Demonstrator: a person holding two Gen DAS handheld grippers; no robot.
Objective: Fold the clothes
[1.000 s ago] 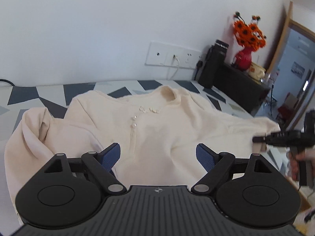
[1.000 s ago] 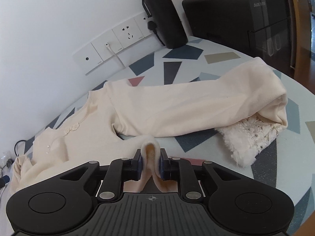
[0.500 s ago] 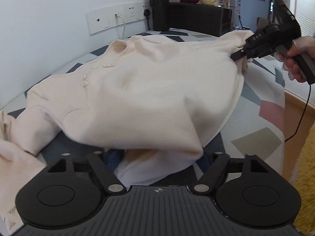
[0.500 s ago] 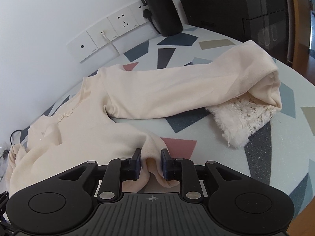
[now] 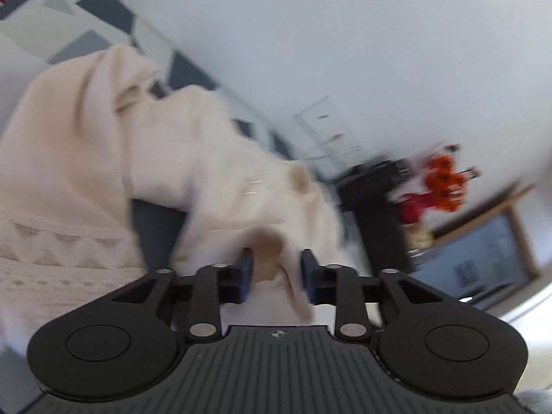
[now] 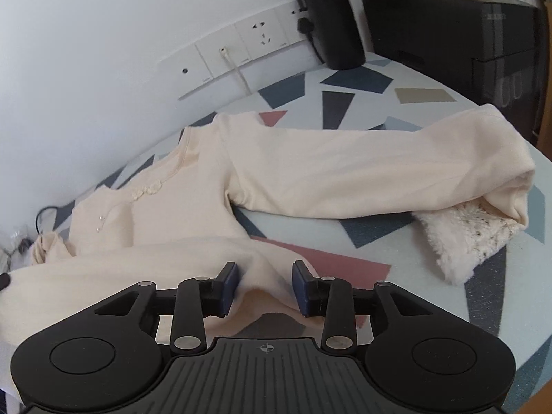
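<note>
The right gripper sits low over the table's near edge, its jaws opening; a soft hump of the cream top still rises between the blue pads, but the cloth looks slack there, with a gap showing on the right side, so the pads seem to be letting it go rather than pinching it. The left gripper shows in a tilted, motion-blurred view; its jaws are opening too, with a fold of the same cream cloth between them, and the blur hides whether the pads still press on it.

Outward from the tongs, the top lies face up on a table printed with grey, navy and pink shapes; the hem is bunched at the near edge, the neckline and a row of small buttons point towards the white wall; one long sleeve stretches out to the right, its end doubled under beside a fluffy white cuff. In the left view another part of the garment shows a knitted triangle pattern.

As a judgement, folding is at an early stage: the body looks roughly spread, yet both sleeves remain unfolded and no neat fold is visible; sleeves and body are all left to do.
</note>
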